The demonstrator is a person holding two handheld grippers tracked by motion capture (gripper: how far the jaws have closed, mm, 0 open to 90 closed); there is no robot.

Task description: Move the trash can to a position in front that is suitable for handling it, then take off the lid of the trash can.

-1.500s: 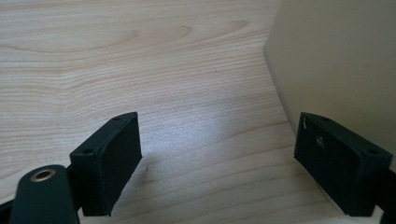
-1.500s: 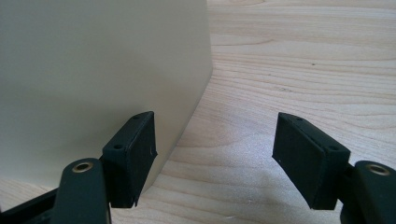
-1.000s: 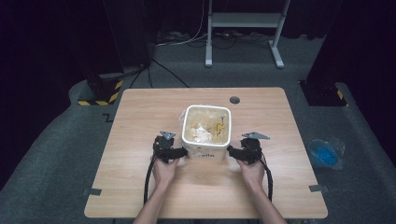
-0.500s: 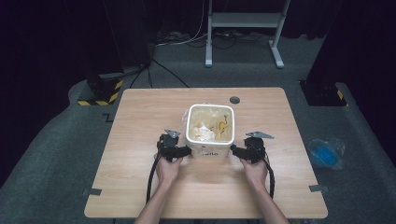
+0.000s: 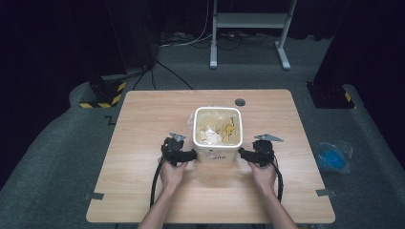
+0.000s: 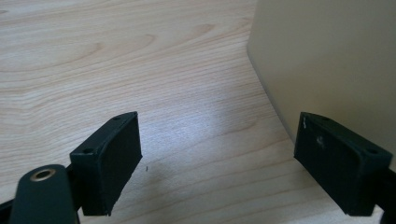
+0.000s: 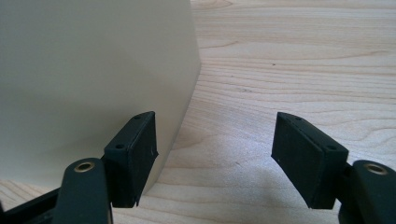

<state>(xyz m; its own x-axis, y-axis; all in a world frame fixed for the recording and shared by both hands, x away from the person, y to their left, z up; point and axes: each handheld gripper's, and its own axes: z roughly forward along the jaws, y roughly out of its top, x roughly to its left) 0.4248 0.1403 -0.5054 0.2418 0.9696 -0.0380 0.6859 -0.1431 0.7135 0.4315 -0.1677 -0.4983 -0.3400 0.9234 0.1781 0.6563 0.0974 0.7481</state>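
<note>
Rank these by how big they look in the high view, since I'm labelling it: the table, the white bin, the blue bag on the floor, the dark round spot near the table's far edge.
1. table
2. white bin
3. blue bag, clearly smaller than the bin, though it lies lower, on the floor
4. dark round spot

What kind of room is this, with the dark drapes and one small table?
Probably a recording studio or lab: a lone wooden table on grey carpet, black curtains around, cables and a metal stand behind. Two handheld grippers, left gripper and right gripper, flank a white bin.

Light wooden table (image 5: 143, 143), cream bin (image 5: 217, 152) upright near its middle.
</note>
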